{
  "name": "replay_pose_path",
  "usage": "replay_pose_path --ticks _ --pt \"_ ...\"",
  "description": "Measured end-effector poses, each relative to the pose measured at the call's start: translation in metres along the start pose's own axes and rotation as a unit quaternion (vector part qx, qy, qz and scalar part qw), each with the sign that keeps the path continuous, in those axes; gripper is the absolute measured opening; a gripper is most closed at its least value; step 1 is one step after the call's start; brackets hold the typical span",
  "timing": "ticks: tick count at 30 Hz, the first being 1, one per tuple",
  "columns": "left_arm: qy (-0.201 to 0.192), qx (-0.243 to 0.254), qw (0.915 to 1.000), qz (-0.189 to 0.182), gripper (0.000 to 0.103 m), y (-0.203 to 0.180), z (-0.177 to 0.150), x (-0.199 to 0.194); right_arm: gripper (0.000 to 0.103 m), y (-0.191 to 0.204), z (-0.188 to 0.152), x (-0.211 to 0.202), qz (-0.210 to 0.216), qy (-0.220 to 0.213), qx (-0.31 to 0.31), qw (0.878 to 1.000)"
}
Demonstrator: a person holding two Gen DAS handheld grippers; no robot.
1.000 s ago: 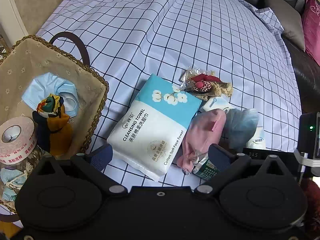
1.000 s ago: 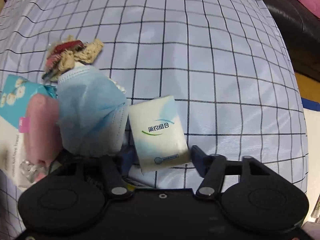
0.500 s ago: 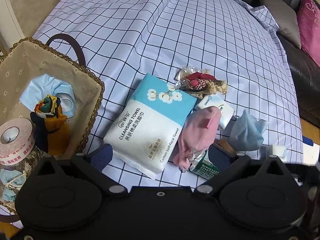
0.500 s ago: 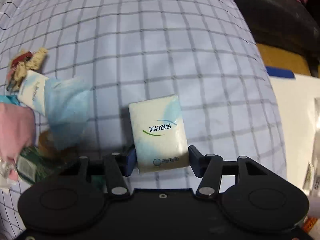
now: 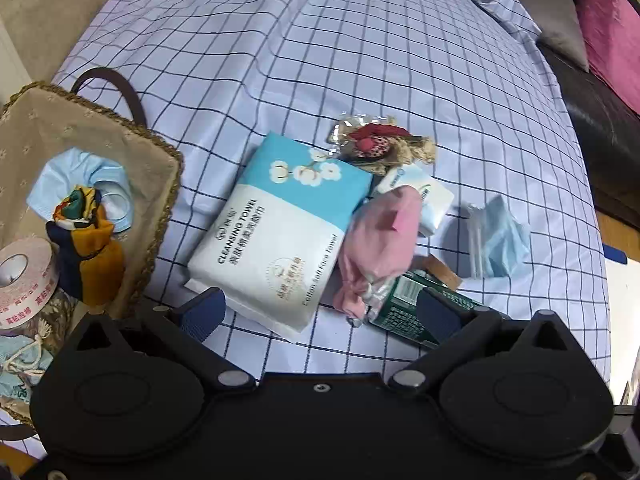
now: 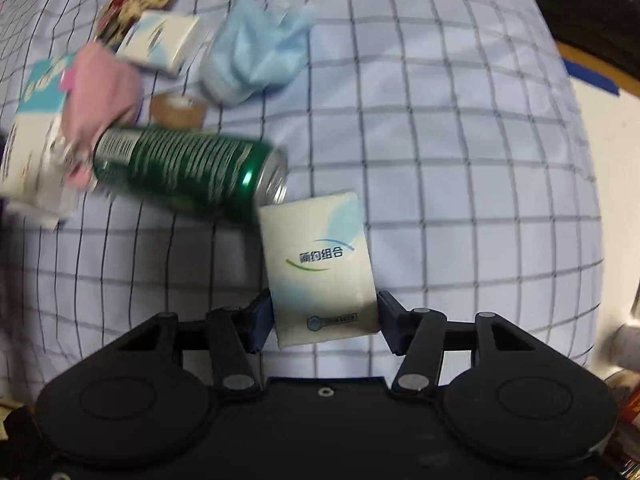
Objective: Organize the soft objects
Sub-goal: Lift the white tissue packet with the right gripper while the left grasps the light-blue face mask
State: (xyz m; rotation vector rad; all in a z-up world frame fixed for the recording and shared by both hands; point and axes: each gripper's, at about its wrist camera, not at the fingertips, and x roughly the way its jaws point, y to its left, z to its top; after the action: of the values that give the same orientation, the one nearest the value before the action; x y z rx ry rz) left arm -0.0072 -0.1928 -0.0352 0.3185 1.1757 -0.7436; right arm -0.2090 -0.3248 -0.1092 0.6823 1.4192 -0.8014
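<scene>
Right gripper point(image 6: 326, 318) clamps tissue pack point(image 6: 320, 264), long axis forward.

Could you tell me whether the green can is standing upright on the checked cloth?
No, the green can lies on its side on the checked cloth, beside the pink cloth.

The bed sheet point(image 5: 360, 60) is pale blue with dark lines that make squares. The cleansing towel pack point(image 5: 276, 236) is white with a bright blue top and little white flowers. The cloth beside it point(image 5: 380, 240) is pink. The face mask point(image 5: 504, 244) is light blue. The can point(image 6: 184, 168) is shiny green with white writing. The tissue pack point(image 6: 320, 264) is cream with a soft blue swirl and dark letters. The basket point(image 5: 100, 136) is tan inside with a brown woven rim. The tape roll point(image 5: 24, 280) is pink with red letters.
</scene>
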Motion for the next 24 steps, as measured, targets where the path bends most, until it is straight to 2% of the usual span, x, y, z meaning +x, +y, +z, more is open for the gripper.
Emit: replay_pose_path --ticks 8,14,19,24 --pt "-0.017 0.029 0.9994 -0.01 0.099 -0.016 -0.005 -0.001 0.053 0.003 -0.01 0.024 -0.019 -0.003 -0.013 1.0" --pt "-0.032 0.053 0.998 -0.011 0.099 -0.035 -0.007 0.001 0.054 0.009 -0.017 0.027 -0.025 -0.018 -0.027 0.999" --pt "-0.043 0.081 0.9957 0.016 0.099 -0.067 -0.004 0.007 0.054 0.016 -0.024 0.027 -0.027 -0.029 -0.049 0.998" --pt "-0.034 0.097 0.9946 0.01 0.099 -0.11 0.018 0.02 0.054 0.012 -0.028 0.023 -0.016 -0.031 -0.05 0.998"
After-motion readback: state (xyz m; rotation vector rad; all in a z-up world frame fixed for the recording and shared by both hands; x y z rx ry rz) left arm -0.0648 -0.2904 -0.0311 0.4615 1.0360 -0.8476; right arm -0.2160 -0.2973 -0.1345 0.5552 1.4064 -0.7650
